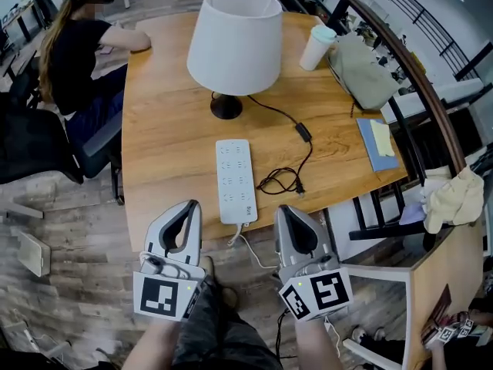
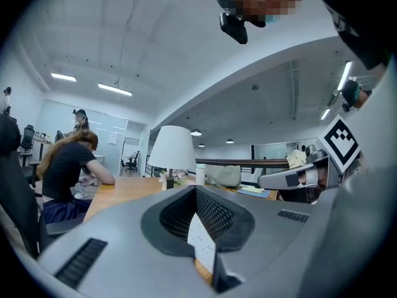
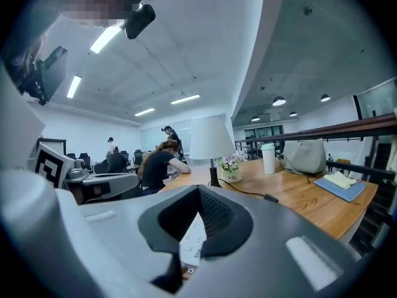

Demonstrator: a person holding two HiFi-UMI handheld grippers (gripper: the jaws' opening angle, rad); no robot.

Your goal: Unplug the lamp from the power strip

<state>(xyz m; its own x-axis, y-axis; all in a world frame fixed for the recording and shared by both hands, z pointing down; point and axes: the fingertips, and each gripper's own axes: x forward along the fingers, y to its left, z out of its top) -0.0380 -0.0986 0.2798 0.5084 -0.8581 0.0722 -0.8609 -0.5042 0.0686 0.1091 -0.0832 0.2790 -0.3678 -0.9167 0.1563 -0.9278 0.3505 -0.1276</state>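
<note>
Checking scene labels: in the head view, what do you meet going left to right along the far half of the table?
seated person → lamp → cup → bag. The power strip is left out: it lies nearer, within the lamp's span.

Rounded grey left claw (image 1: 190, 205), matching right claw (image 1: 286, 209), white cubes (image 1: 165, 296) bearing black square markers

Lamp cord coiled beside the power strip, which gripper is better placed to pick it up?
Likely right. The cord lies right of the power strip, just ahead of the right gripper.
</note>
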